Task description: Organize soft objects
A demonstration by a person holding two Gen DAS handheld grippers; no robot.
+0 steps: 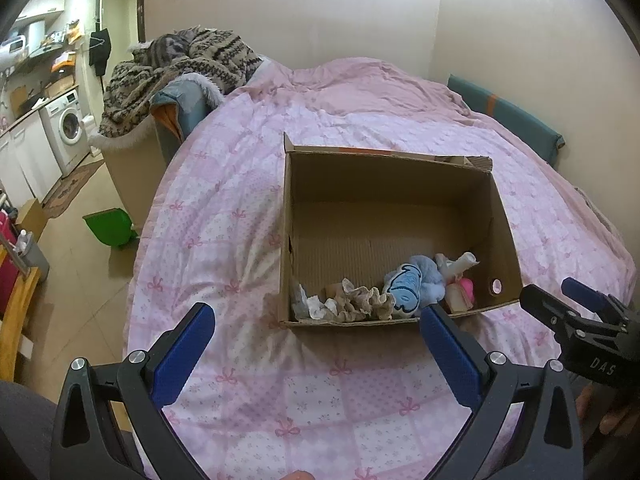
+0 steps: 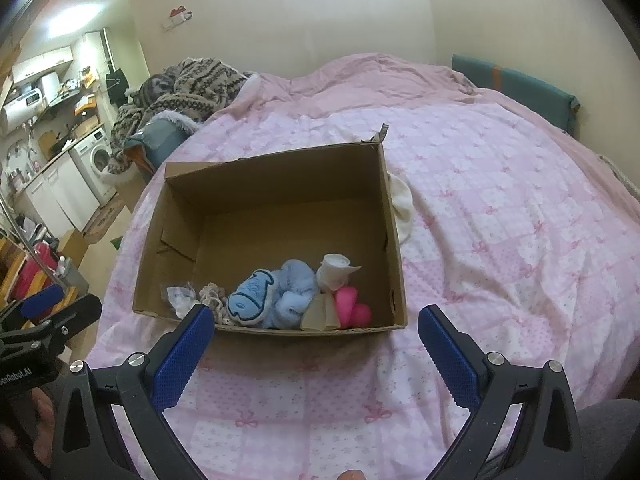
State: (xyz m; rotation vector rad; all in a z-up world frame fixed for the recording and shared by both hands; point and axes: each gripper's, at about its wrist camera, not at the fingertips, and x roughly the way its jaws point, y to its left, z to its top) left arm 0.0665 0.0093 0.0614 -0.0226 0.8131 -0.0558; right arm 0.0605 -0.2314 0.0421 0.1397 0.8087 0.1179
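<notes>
An open cardboard box (image 1: 504,216) (image 2: 396,240) sits on the pink bed. Along its near wall lie a light blue plush (image 1: 412,284) (image 2: 276,294), a beige crumpled cloth (image 1: 362,304) (image 2: 212,296), a white rolled piece (image 1: 460,264) (image 2: 334,270), a pink soft toy (image 1: 466,286) (image 2: 350,306) and a whitish scrap (image 1: 310,304) (image 2: 180,296). My left gripper (image 1: 318,320) is open and empty, just in front of the box. My right gripper (image 2: 316,322) is open and empty at the box's near edge; it also shows in the left wrist view (image 1: 560,300). A white cloth (image 2: 402,204) lies outside the box's right wall.
The pink patterned quilt (image 1: 248,360) (image 2: 500,240) covers the bed. A patterned blanket heap (image 1: 180,68) (image 2: 192,84) sits at the far left. A green bin (image 1: 110,226) stands on the floor. A kitchen with a washing machine (image 1: 66,128) is at the left. A teal cushion (image 2: 516,84) leans on the wall.
</notes>
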